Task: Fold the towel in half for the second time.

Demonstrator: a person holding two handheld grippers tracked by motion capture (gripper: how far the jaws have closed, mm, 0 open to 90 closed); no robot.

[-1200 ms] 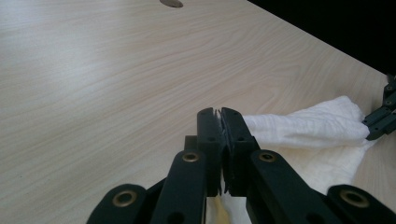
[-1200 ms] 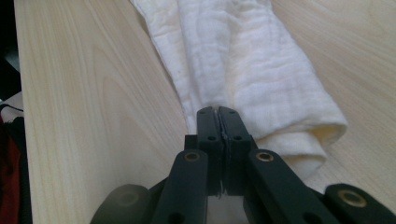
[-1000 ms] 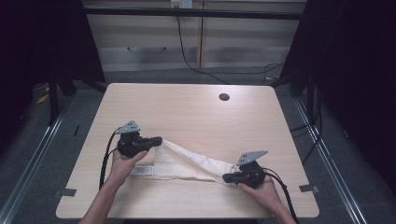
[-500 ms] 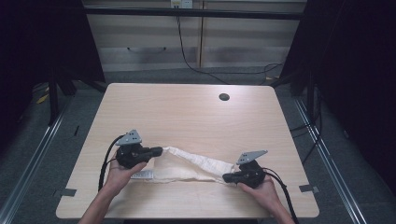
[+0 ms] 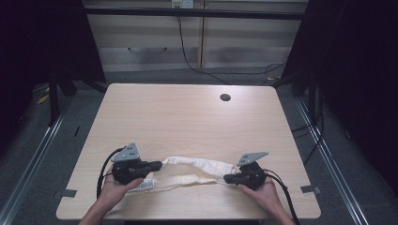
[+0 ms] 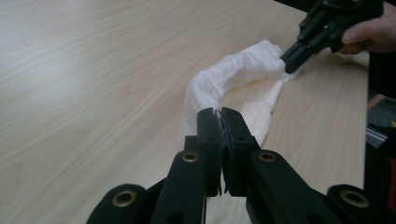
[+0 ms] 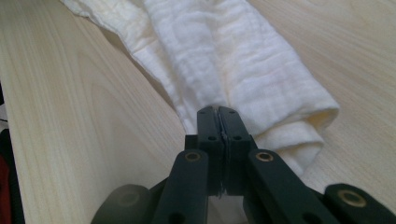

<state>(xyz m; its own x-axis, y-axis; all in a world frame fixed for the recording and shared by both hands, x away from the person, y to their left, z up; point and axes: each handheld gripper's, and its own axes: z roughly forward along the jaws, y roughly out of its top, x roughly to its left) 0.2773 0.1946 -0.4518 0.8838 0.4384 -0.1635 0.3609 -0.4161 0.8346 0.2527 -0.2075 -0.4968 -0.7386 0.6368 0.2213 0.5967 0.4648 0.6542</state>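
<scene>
A long white cloth [image 5: 199, 164] lies bunched in a narrow band across the near part of the wooden table [image 5: 187, 117]. My left gripper [image 5: 157, 165] is shut on the cloth's left end, and in the left gripper view the jaws [image 6: 220, 115] pinch the cloth [image 6: 229, 74] edge. My right gripper [image 5: 227, 178] is shut on the right end. In the right gripper view the closed jaws [image 7: 218, 112] bite into the folded cloth [image 7: 229, 60]. The right gripper [image 6: 299, 49] also appears at the far end of the cloth in the left gripper view.
A round cable hole [image 5: 225, 97] sits at the table's far right. A small label [image 5: 143, 186] hangs from the cloth near my left hand. The table's front edge [image 5: 187, 216] runs just below both hands. Drawers [image 5: 155, 47] and cables stand behind the table.
My left gripper has pulled its end of the cloth toward the near edge, and the spread cloth has gathered into a narrow doubled band. The right gripper has stayed put.
</scene>
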